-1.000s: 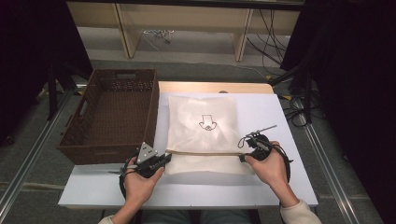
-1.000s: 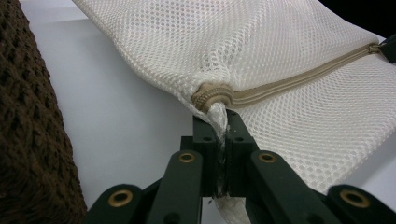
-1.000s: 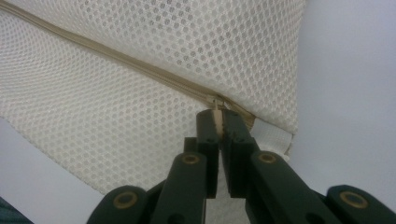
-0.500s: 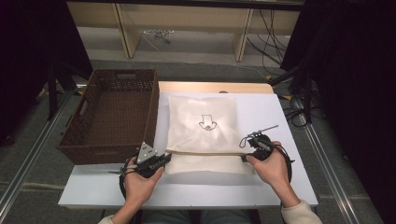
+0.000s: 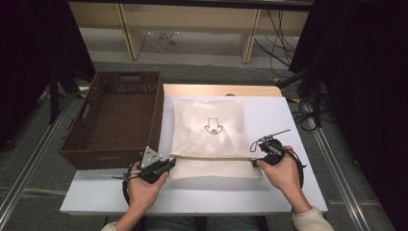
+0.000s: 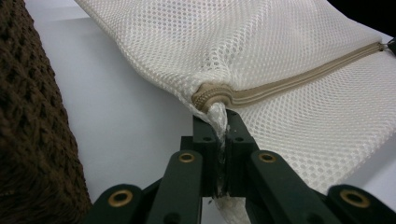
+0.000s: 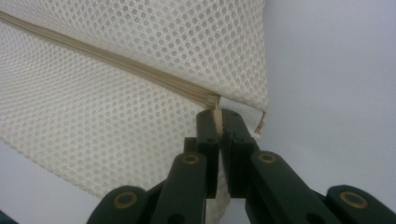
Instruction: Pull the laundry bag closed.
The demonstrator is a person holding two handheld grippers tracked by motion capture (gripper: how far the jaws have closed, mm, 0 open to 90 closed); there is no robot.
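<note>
While the bag [image 5: 208, 137] is lying flat on the white table [image 5: 279, 115], both tongs are gripping it at the two ends of its beige zipper [image 5: 211, 157]. The left tongs [image 5: 166, 164] are sitting at the bag's near left corner, jaws clenched on a pinch of mesh just below the zipper's bunched end. In the left gripper view, the left tongs [image 6: 223, 140] are squeezing that fold of white mesh between them, and the zipper [image 6: 289, 84] is running away up and to the right of the jaws across the bag [image 6: 261, 42]. The brown basket [image 6: 32, 116] is standing close on their left side, its woven wall rising beside them.

The right tongs [image 5: 255, 161] are sitting at the bag's opposite edge, facing the left pair along the zipper line. In the right gripper view, the right tongs [image 7: 218, 126] are clamping a thin beige tab at the zipper's end, with the zipper [image 7: 107, 58] stretching away up and to the left of the jaws over the bag [image 7: 93, 116], and bare table [image 7: 336, 84] lying to their right.

From above, the basket [image 5: 115, 120] is resting beyond the left tongs, touching the bag's left side or nearly so. A small dark print [image 5: 212, 127] is showing on the bag's upper panel, ahead of and between the two tongs. A hand [image 5: 144, 190] is holding the left tongs and another hand [image 5: 284, 173] is holding the right.
</note>
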